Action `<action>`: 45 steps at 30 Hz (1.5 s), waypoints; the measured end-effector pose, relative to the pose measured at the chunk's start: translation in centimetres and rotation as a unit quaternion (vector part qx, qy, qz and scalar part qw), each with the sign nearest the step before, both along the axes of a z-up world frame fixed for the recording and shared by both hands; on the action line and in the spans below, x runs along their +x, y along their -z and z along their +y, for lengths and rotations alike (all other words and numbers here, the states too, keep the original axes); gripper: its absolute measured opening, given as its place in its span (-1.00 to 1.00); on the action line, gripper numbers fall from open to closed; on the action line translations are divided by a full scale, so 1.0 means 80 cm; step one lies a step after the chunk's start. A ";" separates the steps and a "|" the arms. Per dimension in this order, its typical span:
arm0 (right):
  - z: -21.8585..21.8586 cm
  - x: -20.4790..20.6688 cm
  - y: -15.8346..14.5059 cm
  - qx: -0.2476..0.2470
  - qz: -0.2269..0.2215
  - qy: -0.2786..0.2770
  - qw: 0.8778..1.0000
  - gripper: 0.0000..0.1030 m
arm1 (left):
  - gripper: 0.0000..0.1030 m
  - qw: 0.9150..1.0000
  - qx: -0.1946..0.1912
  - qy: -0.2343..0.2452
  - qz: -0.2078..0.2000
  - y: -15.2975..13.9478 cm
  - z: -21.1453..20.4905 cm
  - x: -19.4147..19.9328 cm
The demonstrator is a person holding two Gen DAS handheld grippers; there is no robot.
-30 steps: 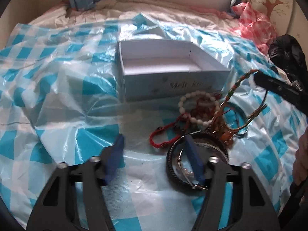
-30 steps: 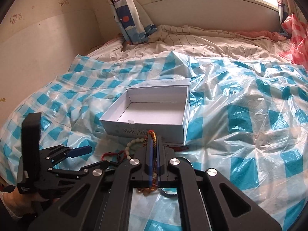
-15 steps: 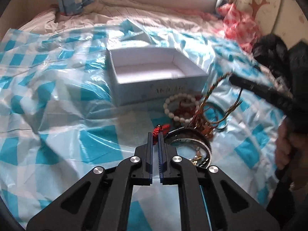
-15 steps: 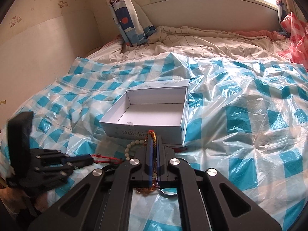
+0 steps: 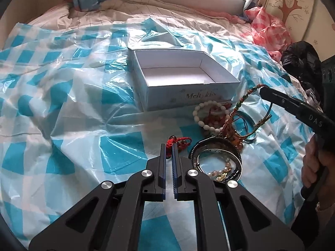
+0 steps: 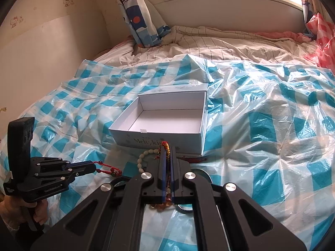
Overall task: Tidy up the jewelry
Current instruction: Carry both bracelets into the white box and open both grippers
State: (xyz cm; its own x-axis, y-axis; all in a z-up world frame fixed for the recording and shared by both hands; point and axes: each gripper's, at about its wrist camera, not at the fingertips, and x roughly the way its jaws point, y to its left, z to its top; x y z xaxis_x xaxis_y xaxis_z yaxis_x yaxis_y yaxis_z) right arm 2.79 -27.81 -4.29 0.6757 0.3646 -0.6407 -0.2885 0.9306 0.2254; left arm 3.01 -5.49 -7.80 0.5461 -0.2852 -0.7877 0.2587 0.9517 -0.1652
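A: Jewelry status?
B: Pile of bracelets lies on the checked plastic sheet [image 5: 69, 96] on the bed, just in front of the white box [image 5: 184, 83]. Box is open, nothing inside.
A: Left tongs?
B: Left tongs [image 5: 169, 146] are clamped on the red cord bracelet [image 5: 178, 141]. Seen from the right wrist, the cord [image 6: 106, 168] hangs off the tips, pulled out from the pile.
A: Right?
B: Right tongs [image 6: 166, 146] are pinched on a braided bracelet [image 5: 247, 98], red/green/gold thread. It's lifted, and its lower end trails down into the pile.
A: What's left on the sheet?
B: White bead bracelet [image 5: 206, 116] closest to the box front, a red beaded one inside its loop. Black bangle [image 5: 215, 148] nearer the left tongs, with a small pearl-and-gold piece [image 5: 222, 170] inside its ring. Blue cord [image 5: 247, 121] on the right side of the pile, tangled with the braided one.
A: Surroundings?
B: Striped bedding [image 6: 209, 41] beyond the sheet, curtain [image 6: 138, 16] in the corner, pink checked bag [image 5: 268, 25] at far right.
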 end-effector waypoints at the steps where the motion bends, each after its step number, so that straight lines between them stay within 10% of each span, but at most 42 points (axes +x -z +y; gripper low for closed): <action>1: 0.000 0.000 0.000 0.000 -0.001 -0.001 1.000 -0.93 | -0.91 1.000 0.000 0.001 -0.003 -0.002 0.001 -0.001; 45: -0.016 0.016 -0.055 0.065 -0.070 0.000 0.995 -0.93 | -0.91 0.987 -0.087 -0.005 -0.135 -0.095 -0.022 0.012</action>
